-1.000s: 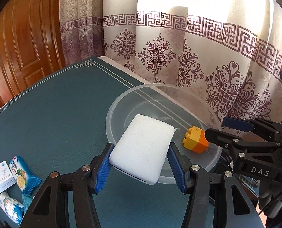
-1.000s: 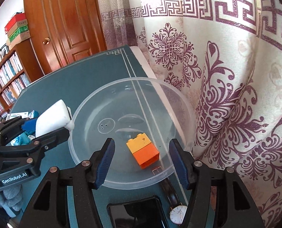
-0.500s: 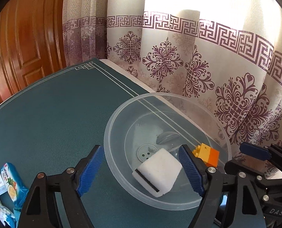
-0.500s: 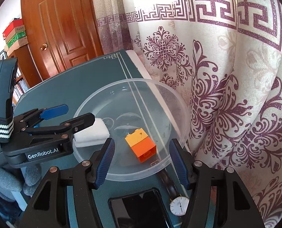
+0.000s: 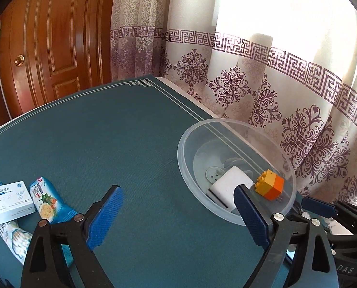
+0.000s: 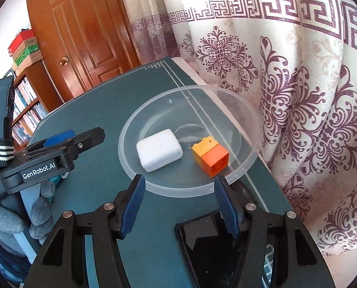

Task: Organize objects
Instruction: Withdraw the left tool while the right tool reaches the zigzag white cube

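A clear plastic bowl [image 5: 188,168] [image 6: 130,168] stands on the green table by the curtain. Inside it lie a white sponge [image 5: 229,187] [image 6: 159,150] and a yellow-and-orange toy brick [image 5: 269,186] [image 6: 211,156], side by side. My left gripper [image 5: 178,212] is open and empty, to the left of the bowl; it also shows in the right wrist view [image 6: 82,135]. My right gripper [image 6: 178,202] is open and empty, just short of the bowl's near rim.
A white medicine box [image 5: 9,200] and several snack packets [image 5: 48,201] lie at the table's left. A dark phone [image 6: 209,247] lies under my right gripper. The curtain [image 6: 298,96] hangs close behind the bowl. A wooden door [image 5: 53,48] and a bookshelf [image 6: 27,100] stand beyond.
My left gripper opened and let the sponge fall into the bowl, then drew back to the left. My right gripper drew back from the bowl a little.
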Tool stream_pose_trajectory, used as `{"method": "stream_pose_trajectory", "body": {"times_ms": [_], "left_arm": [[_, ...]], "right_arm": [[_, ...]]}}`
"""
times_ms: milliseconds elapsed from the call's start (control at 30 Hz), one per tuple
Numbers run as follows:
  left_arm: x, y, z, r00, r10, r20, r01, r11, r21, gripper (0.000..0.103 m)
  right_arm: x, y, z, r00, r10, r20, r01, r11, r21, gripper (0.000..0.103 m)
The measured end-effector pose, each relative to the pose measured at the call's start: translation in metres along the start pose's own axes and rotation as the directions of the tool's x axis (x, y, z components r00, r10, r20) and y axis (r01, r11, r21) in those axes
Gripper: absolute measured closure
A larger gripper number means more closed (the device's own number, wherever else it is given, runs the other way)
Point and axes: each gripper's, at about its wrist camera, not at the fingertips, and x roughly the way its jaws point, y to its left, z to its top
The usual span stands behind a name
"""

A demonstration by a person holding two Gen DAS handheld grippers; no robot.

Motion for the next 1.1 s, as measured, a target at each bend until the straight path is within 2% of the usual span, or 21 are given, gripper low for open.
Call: {"method": "stream_pose_trajectory", "body": {"times_ms": [200, 467, 700, 933, 1100], "left_arm": [[-0.044, 0.033, -0.008, 0.998, 0.034, 0.054, -0.032, 0.999, -0.036, 0.003], [-0.085, 0.086, -0.022, 0.984, 0.145, 0.106, -0.132, 0.984, -0.118, 0.001], [-0.104, 0.137, -0.039, 0.968, 0.230, 0.099, -0.204, 0.954, -0.218, 0.001], [-0.119, 0.178, -0.061, 0.953, 0.293, 0.076, -0.260, 0.920, -0.293, 0.001], [-0.128, 0.202, -0.077, 0.947, 0.318, 0.053, -0.284, 0.900, -0.332, 0.001]], "right_arm": [[0.010, 0.039, -0.008, 0.994, 0.102, -0.030, -0.102, 0.994, -0.028, 0.042], [0.023, 0.094, -0.029, 0.964, 0.240, -0.112, -0.250, 0.965, -0.078, 0.042], [0.033, 0.137, -0.045, 0.931, 0.312, -0.190, -0.339, 0.932, -0.125, 0.037], [0.039, 0.186, -0.063, 0.888, 0.367, -0.279, -0.426, 0.883, -0.196, 0.036], [0.042, 0.217, -0.072, 0.874, 0.375, -0.310, -0.457, 0.852, -0.255, 0.036]]}}
